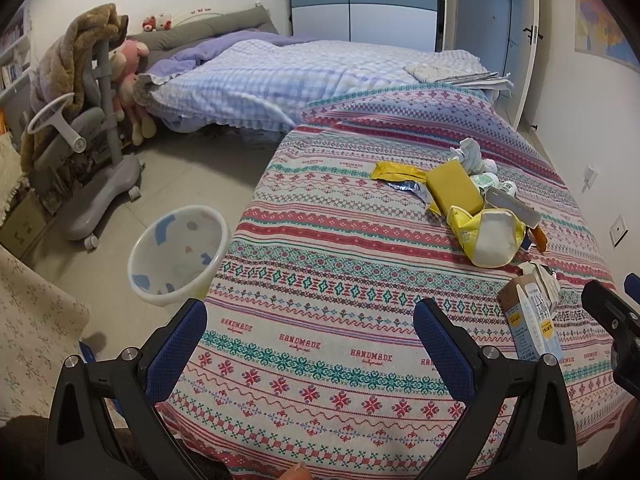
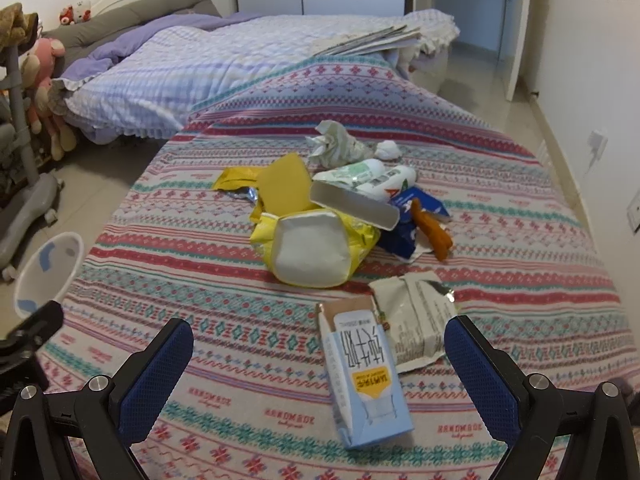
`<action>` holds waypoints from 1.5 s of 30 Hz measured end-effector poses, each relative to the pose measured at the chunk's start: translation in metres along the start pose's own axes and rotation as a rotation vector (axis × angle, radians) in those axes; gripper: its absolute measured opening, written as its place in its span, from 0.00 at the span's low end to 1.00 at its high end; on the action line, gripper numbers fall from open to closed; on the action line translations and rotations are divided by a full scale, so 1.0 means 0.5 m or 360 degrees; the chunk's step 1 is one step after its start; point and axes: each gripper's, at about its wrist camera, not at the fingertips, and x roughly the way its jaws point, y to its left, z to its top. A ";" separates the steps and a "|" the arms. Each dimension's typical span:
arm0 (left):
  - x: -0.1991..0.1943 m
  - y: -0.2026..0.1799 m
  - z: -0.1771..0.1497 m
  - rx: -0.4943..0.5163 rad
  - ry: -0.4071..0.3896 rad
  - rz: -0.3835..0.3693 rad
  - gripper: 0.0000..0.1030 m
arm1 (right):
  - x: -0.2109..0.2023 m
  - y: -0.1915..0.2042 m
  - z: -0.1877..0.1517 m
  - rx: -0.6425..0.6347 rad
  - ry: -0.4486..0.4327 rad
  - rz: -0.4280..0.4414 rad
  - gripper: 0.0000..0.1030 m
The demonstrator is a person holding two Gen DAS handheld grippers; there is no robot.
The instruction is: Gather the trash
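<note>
A pile of trash lies on the patterned tablecloth (image 2: pixel 240 360): a light blue milk carton (image 2: pixel 366 380), a white foil wrapper (image 2: pixel 418 320), a yellow and white bag (image 2: pixel 312 250), a yellow sponge (image 2: pixel 286 186), crumpled paper (image 2: pixel 336 142), a blue wrapper (image 2: pixel 404 232) and an orange piece (image 2: pixel 434 232). My right gripper (image 2: pixel 320 364) is open, its jaws standing either side of the carton, just short of it. My left gripper (image 1: pixel 310 340) is open and empty over the table's left part. The carton (image 1: pixel 532 320) shows to its right. A white patterned bin (image 1: pixel 176 256) stands on the floor by the table's left edge.
A bed with a checked blue quilt (image 1: pixel 272 80) lies beyond the table. A grey chair (image 1: pixel 88 152) draped with a brown blanket stands left, with plush toys (image 1: pixel 132 80) beside it. A wall with sockets (image 2: pixel 596 144) runs close along the right. Newspapers (image 2: pixel 372 40) lie on the bed.
</note>
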 end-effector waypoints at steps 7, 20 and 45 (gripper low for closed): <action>-0.006 0.002 -0.001 -0.0011 -0.0006 0.0002 1.00 | -0.014 -0.007 0.003 0.0013 0.0008 -0.0003 1.00; 0.018 -0.020 0.049 0.0103 0.0018 -0.0065 1.00 | 0.000 -0.046 0.080 -0.0060 0.0122 -0.0059 1.00; 0.331 -0.260 0.196 0.0050 0.0676 -0.0741 0.88 | 0.256 -0.287 0.082 0.0312 0.0545 -0.0115 0.91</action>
